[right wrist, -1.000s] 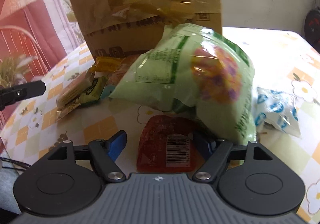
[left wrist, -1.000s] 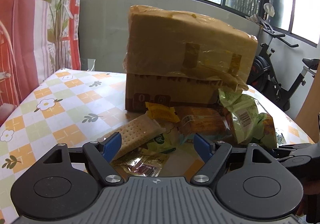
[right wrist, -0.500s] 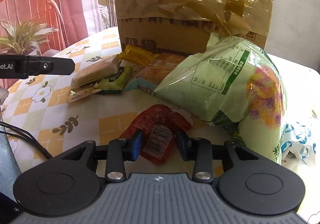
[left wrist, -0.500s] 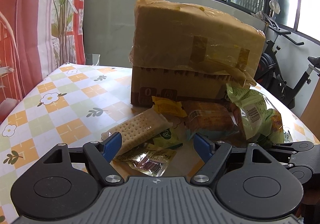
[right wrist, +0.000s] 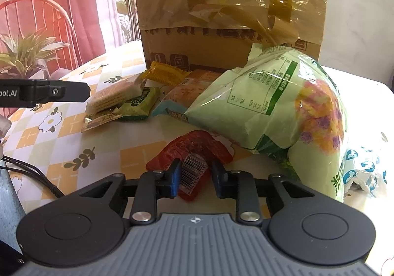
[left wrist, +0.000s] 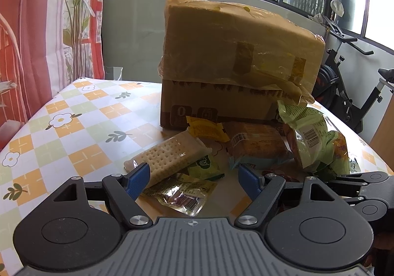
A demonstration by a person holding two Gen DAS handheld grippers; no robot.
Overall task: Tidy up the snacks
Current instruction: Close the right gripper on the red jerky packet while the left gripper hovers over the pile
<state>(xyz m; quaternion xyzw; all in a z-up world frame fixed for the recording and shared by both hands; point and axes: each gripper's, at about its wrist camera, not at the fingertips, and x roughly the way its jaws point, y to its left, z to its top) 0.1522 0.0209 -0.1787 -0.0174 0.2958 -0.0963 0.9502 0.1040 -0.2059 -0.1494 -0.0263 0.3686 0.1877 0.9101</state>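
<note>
Right gripper (right wrist: 194,175) closing, jaws narrow, on the red packet (right wrist: 194,153), near edge of the table (right wrist: 73,128), beside the green bag (right wrist: 270,108). Left gripper (left wrist: 194,177) wide, holding nothing.

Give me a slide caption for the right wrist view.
Right tongs closing on a red snack packet beside a big green bag.

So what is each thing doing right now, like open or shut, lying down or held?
Left gripper: open, holding nothing.
Right gripper: closing, pads pressing the red packet.
Red packet: pinched at its barcode end, crumpled.
Cardboard box: upright on the table, taped shut.
Big green bag: lying puffed up against the box.
Cracker pack: lying flat, sealed.
</note>
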